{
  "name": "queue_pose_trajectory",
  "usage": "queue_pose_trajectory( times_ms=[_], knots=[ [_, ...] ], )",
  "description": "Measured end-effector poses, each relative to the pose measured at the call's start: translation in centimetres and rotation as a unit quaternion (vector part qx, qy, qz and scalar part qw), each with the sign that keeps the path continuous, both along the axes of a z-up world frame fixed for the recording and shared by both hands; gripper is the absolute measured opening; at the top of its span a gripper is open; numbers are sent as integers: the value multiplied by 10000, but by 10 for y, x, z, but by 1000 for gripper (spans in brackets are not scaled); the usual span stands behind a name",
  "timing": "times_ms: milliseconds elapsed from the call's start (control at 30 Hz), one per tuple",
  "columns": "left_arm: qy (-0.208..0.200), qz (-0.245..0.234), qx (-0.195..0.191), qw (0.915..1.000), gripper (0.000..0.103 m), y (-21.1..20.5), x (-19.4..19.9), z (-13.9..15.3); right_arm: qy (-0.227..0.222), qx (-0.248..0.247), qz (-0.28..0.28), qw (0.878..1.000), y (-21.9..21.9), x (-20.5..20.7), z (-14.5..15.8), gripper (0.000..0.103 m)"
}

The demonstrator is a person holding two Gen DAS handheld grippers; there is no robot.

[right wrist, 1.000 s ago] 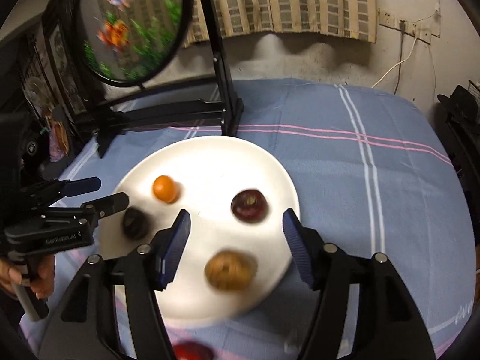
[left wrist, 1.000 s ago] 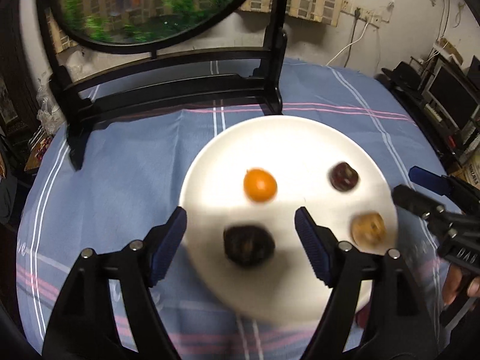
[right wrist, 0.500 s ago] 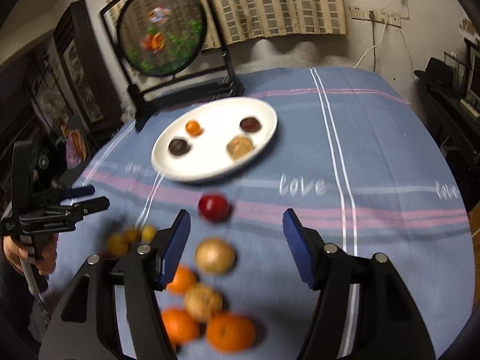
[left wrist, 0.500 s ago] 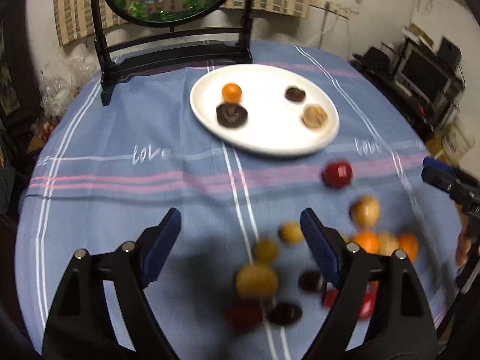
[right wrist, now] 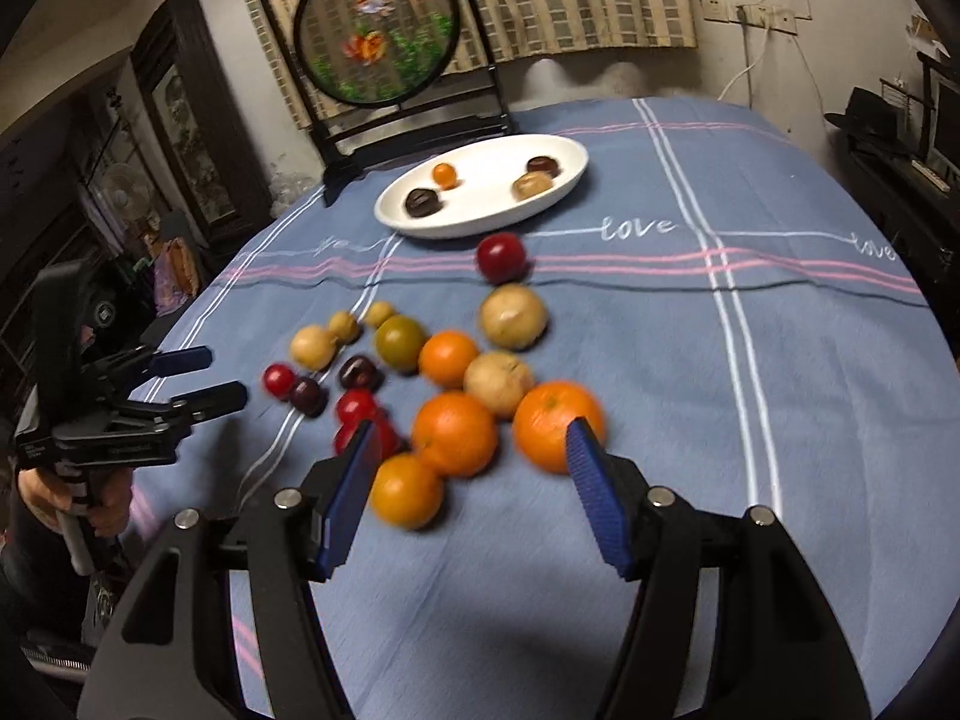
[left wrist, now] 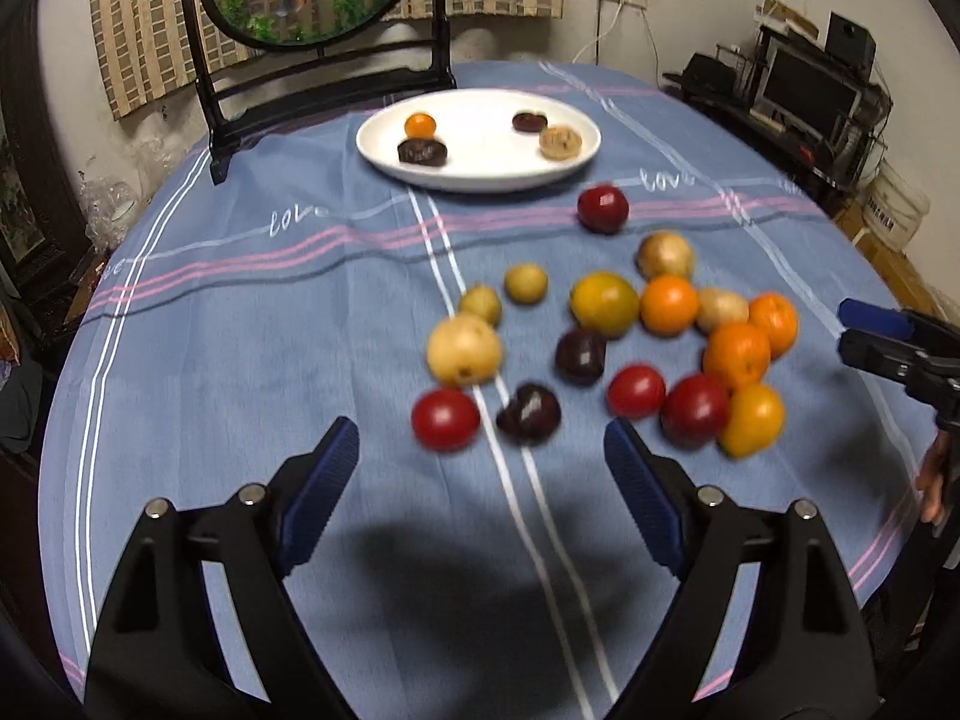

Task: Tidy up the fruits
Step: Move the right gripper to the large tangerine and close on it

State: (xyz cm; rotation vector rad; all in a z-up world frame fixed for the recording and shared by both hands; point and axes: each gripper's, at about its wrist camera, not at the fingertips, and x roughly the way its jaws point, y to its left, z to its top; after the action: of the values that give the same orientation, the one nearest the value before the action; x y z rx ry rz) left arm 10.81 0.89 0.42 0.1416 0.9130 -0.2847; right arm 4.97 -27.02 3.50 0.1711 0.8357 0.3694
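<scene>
A white plate (left wrist: pixel 480 171) (right wrist: pixel 480 219) at the far side of the table holds a small orange fruit (left wrist: pixel 419 124), two dark fruits and a brown one. Several loose fruits lie on the blue cloth nearer me: oranges (right wrist: pixel 454 433), red fruits (left wrist: pixel 445 418), dark plums (left wrist: pixel 528 412) and pale yellow ones (left wrist: pixel 464 350). My left gripper (left wrist: pixel 480 468) is open and empty, just short of the pile. My right gripper (right wrist: pixel 468 468) is open and empty, with oranges between and ahead of its fingers.
A round fish picture on a black stand (left wrist: pixel 312 48) stands behind the plate. The round table (left wrist: pixel 240 312) drops off at both sides. Shelves and electronics (left wrist: pixel 810 84) stand at the right; a dark cabinet (right wrist: pixel 180 120) stands at the left.
Both grippers have pulled back from over the plate toward the near side of the table. The loose fruit pile has come into view in front of them. Both stay open.
</scene>
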Motion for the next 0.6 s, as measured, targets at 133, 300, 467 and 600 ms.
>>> queue_pose_trajectory(
  times_ms=[133, 300, 467, 600],
  knots=[
    [140, 49, 37, 9999, 85, 2, -5, -11, 34, -114, 196, 9997, 9, -12, -8, 65],
    [356, 196, -42, 9992, 85, 8, -5, -26, 89, -166, 228, 9996, 10, -20, -16, 65],
    [491, 269, -115, 9984, 85, 10, -2, -34, 151, -336, 346, 9987, 16, -20, -21, 65],
    [506, 300, -140, 9982, 85, 10, -3, -37, 237, -524, 513, 9970, 29, -18, -27, 65]
  ],
)
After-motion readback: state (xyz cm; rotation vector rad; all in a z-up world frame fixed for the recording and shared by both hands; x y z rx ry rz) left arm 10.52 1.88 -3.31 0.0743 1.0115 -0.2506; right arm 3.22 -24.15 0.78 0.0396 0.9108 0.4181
